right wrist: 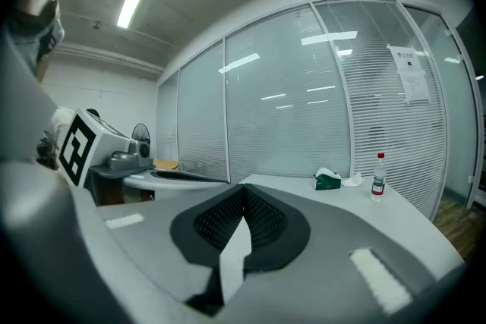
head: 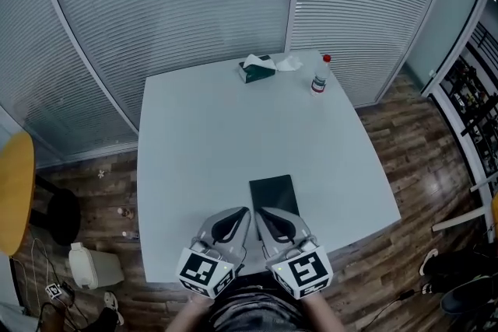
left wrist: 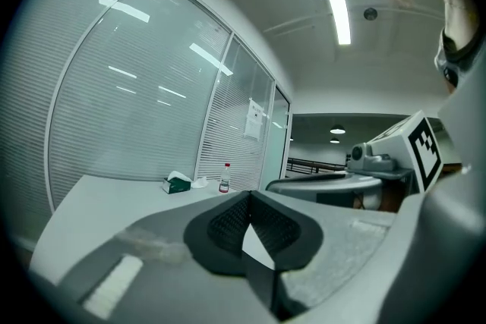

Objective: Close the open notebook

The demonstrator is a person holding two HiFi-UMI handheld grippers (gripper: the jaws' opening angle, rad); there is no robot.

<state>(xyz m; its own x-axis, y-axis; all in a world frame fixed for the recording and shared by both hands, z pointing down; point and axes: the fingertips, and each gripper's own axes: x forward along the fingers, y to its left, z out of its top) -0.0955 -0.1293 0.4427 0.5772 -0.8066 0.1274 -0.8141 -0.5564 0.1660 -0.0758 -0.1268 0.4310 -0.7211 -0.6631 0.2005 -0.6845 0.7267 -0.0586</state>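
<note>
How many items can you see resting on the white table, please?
4: a dark closed notebook at the near edge, and along the far edge a green tissue box, a crumpled white tissue and a red-capped clear plastic bottle. The nearest edge is partly covered.

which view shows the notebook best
The head view: the dark notebook lies flat near the table's front edge, its whole cover visible. Neither gripper view shows it; both show only the far tabletop.

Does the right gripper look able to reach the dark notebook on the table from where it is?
Probably yes. The notebook lies flat just ahead of the right gripper, near the table's front edge, with nothing between them; its jaws are shut, though.
</note>
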